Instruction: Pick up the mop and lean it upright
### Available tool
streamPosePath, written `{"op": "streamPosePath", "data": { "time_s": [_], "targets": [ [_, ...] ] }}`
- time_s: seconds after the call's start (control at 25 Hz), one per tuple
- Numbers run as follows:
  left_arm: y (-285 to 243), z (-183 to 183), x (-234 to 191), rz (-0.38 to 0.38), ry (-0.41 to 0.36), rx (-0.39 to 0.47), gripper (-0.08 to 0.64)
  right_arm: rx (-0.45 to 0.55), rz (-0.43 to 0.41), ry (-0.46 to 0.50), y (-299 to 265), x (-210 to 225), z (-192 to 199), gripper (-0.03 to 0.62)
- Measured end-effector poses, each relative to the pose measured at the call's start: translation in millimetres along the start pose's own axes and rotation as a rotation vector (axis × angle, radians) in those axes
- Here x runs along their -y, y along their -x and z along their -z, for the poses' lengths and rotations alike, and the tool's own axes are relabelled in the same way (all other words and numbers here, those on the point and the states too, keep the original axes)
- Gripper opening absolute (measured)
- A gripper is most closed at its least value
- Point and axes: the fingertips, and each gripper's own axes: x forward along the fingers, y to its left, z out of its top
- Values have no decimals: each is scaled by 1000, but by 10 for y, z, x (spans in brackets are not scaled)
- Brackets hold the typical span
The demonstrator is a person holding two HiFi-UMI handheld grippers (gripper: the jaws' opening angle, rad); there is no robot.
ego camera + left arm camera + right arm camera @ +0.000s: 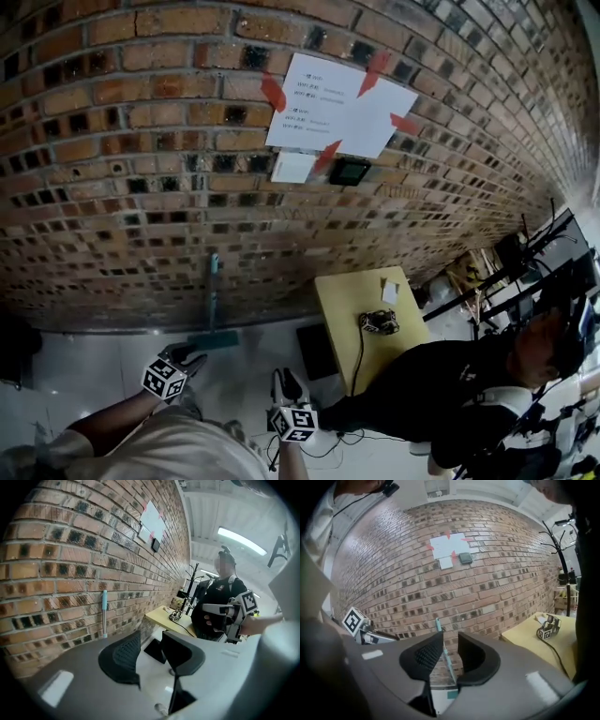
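While the mop leans upright on the far brick wall, left gripper and right gripper sit empty near it, jaws spread. The mop looks light, stiff and slim, and is probably best pinched mid-shaft.

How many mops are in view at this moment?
1. The mop leans upright against the brick wall, its head on the floor, left of the yellow table. Some floor is out of sight.
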Motion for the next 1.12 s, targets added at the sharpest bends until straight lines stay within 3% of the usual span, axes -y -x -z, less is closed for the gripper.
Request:
{"op": "streamPosePath", "data": {
  "time_s": [0.28, 0.48, 0.76, 1.12],
  "targets": [
    [152, 261, 482, -62, 48, 22, 149, -64, -110, -76, 627, 104, 286, 69],
    [262, 409, 823, -91, 103, 59, 146, -115, -179, -100, 974, 172, 469, 104],
    [592, 550, 1002, -146, 105, 72, 146, -182, -258, 59, 1248, 76, 645, 130],
    [817, 736, 693, -226, 53, 20, 146, -227, -267, 157, 1226, 67, 717, 158]
  ]
}}
